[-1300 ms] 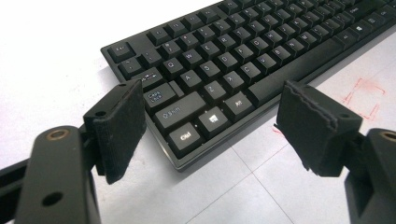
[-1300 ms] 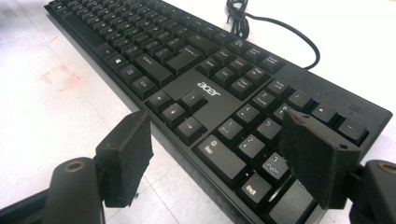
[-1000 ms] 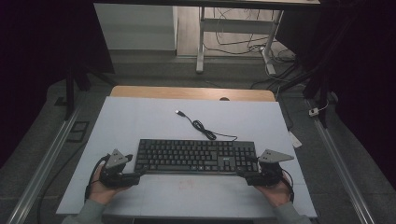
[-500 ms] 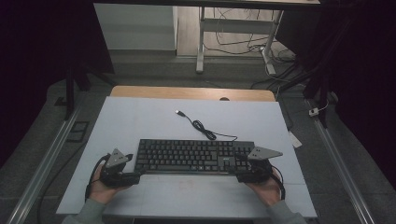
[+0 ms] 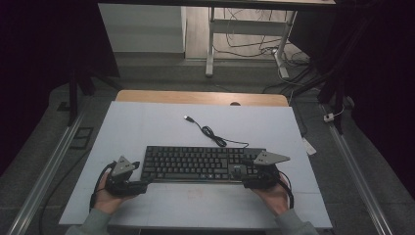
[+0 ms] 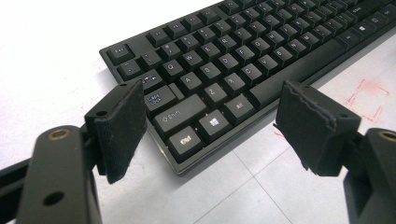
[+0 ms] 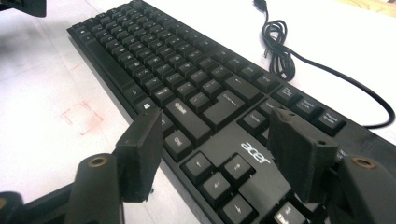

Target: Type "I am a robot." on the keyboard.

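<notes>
Two grippers flank the keyboard (image 5: 203,163), which lies along the table's (image 5: 147,122) near edge. Left gripper (image 6: 210,123) brackets its left corner, jaws apart; right gripper (image 7: 212,140), jaws closing yet unclamped, straddles the arrow keys, seemingly for a two-ended lift.

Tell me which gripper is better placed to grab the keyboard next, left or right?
Probably the right gripper: its jaws have just been closing and already sit over the keyboard near the arrow keys. The left gripper hangs open, straddling the near left corner, not yet over the keyboard.
</notes>
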